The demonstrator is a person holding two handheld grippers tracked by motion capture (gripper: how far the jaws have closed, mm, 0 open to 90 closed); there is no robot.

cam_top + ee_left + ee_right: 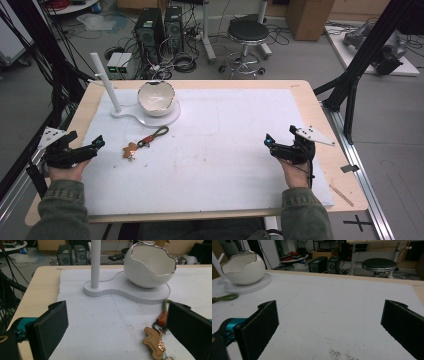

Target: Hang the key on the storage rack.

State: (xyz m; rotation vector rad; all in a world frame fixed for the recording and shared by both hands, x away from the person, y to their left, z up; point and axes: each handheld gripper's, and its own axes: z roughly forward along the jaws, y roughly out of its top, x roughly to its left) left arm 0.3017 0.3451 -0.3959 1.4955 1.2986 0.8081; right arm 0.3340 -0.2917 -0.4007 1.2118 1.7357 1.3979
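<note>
A keychain (142, 142) with a tan leather charm (154, 342), a brown clasp and a green cord loop lies on the white mat, left of centre. My left gripper (95, 144) rests at the mat's left edge, jaws open, the charm just inside its right jaw in the left gripper view. A white egg-shaped bowl (156, 98) sits on a white stand (150, 119) with an upright post (106, 82) at the back left. My right gripper (268, 142) hovers open over the mat's right side, nothing between its jaws.
The white mat (225, 145) covers most of the wooden table (320, 107). A wooden stick (341, 195) lies near the right front corner. Beyond the table stand a stool (247, 35), computer cases (160, 30) and cables on the floor.
</note>
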